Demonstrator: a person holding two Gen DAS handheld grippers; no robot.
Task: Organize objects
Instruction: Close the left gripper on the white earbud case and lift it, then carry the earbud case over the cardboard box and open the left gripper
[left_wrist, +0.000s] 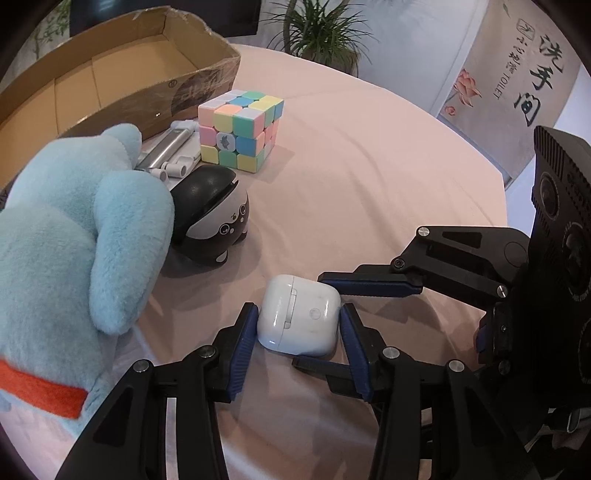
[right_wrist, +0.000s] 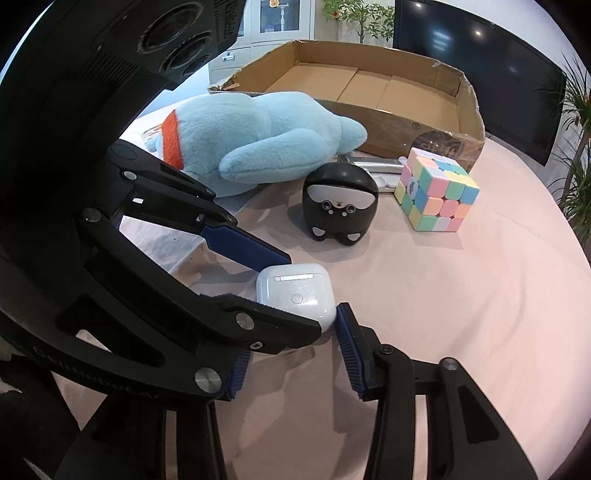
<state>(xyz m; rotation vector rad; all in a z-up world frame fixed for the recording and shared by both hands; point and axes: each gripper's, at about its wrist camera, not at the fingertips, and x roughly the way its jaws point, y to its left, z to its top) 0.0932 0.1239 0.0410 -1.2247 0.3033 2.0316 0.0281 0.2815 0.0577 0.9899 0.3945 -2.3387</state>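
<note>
A white earbud case (left_wrist: 300, 316) lies on the pink tablecloth (left_wrist: 369, 192). My left gripper (left_wrist: 298, 317) has its blue pads on both sides of the case, touching it. My right gripper (left_wrist: 325, 317) reaches in from the right, with one finger beyond the case and one in front of it. In the right wrist view the case (right_wrist: 295, 295) sits between the left gripper's fingers (right_wrist: 243, 251), and my right gripper (right_wrist: 291, 334) stands just behind it, one pad at the case's near corner.
A blue plush toy (left_wrist: 66, 258), a black-and-white cat figure (left_wrist: 214, 221), a pastel puzzle cube (left_wrist: 240, 129), a silver-white folding stand (left_wrist: 170, 151) and an open cardboard box (left_wrist: 110, 74) lie to the left and beyond. A plant (left_wrist: 321, 29) stands behind the table.
</note>
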